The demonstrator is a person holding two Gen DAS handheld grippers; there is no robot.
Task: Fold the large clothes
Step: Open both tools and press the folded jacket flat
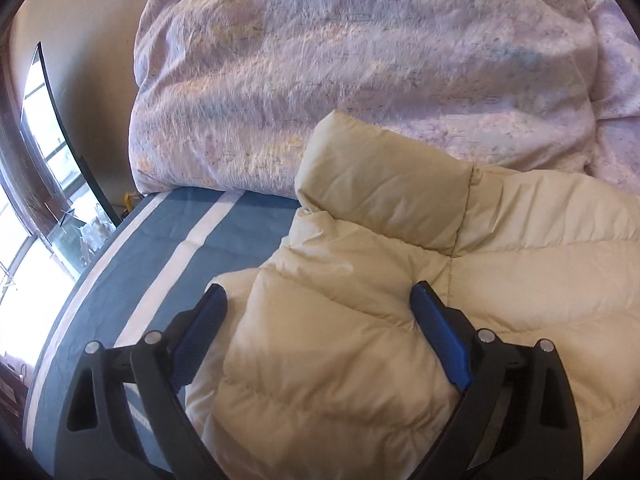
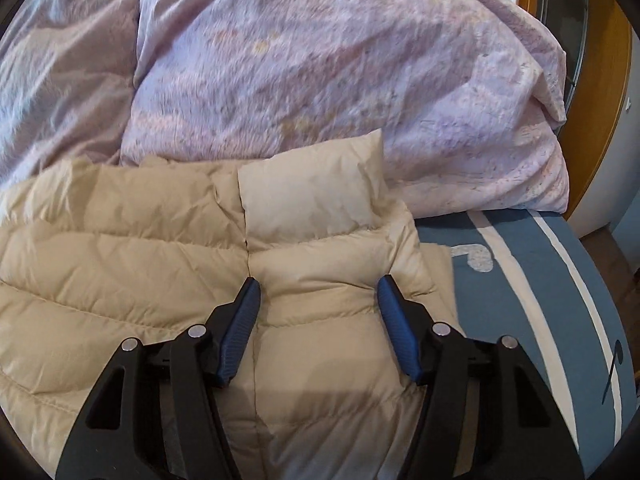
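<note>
A cream puffer jacket (image 1: 400,264) lies flat on the bed, its padded collar (image 1: 384,184) towards the duvet. My left gripper (image 1: 319,291) stands open just above the jacket's left shoulder part, the blue pads wide apart with the quilted fabric lying between them, not pinched. In the right wrist view the same jacket (image 2: 120,240) fills the lower left, collar (image 2: 312,184) upright. My right gripper (image 2: 319,281) is open over the jacket's right side, beside a seam; its pads straddle a quilted panel without squeezing it.
A crumpled lilac duvet (image 1: 360,60) (image 2: 320,60) is heaped behind the jacket. The blue sheet with white stripes (image 1: 160,248) (image 2: 520,280) shows on both sides, up to the bed edges. A dark thin panel (image 1: 60,140) stands by a window at left; a wooden frame (image 2: 600,80) at right.
</note>
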